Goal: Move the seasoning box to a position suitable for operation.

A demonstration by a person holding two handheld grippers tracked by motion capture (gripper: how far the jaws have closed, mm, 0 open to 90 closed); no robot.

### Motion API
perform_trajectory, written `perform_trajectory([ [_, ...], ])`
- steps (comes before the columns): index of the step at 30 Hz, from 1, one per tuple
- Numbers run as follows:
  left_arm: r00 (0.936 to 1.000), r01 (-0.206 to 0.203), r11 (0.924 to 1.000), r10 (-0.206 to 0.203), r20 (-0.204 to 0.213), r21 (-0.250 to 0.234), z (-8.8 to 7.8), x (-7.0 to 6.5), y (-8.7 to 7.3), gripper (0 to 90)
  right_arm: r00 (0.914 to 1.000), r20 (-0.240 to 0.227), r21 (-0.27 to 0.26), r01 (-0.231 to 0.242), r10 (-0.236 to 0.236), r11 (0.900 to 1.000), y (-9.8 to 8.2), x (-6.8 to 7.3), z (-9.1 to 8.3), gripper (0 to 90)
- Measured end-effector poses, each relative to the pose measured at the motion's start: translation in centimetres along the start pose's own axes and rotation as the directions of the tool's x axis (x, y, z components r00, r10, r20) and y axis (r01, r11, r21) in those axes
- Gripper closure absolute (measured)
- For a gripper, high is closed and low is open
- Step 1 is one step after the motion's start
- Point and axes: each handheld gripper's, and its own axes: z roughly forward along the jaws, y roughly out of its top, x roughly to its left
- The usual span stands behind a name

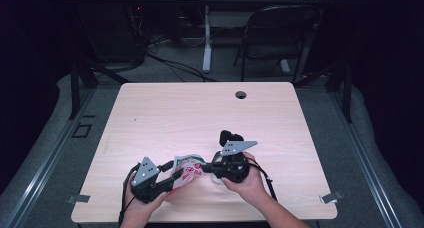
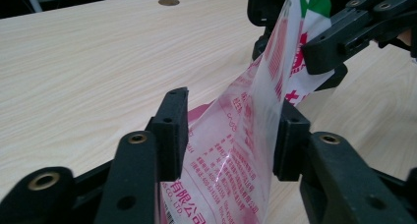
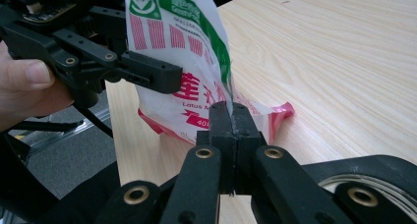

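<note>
A thin plastic bag (image 1: 187, 170) printed in red, white and green hangs between my two grippers near the table's front edge. My right gripper (image 3: 231, 117) is shut on the bag's (image 3: 182, 42) lower edge, its two pads pressed flat together over the film. My left gripper (image 2: 231, 130) stands open around the other end of the bag (image 2: 236, 150), with the pads apart and not squeezing it. In the high view the left gripper (image 1: 175, 177) sits left of the bag and the right gripper (image 1: 204, 165) just right of it. A hand holds each gripper.
The light wooden table (image 1: 200, 113) stretches bare beyond the bag, with a round cable hole (image 1: 241, 94) near its far edge. A black chair (image 1: 280, 33) and a desk leg stand on the floor behind it. Dark surroundings close in on both sides.
</note>
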Motion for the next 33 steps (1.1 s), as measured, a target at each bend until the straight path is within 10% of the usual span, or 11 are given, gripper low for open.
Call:
perform_trajectory([
  [10,0.9999,0.002,0.999,-0.003,0.011,0.045,0.7,-0.2,-1.1,37.7,1.0,-0.002,-0.011,-0.001,0.001,1.0,0.2,0.1,0.1,90.0],
  [33,0.9987,0.035,0.9958,-0.038,0.034,0.085,2.4,0.2,-2.7,34.7,0.9991,0.028,-0.04,0.032,-0.031,0.999,1.0,0.2,0.3,90.0],
])
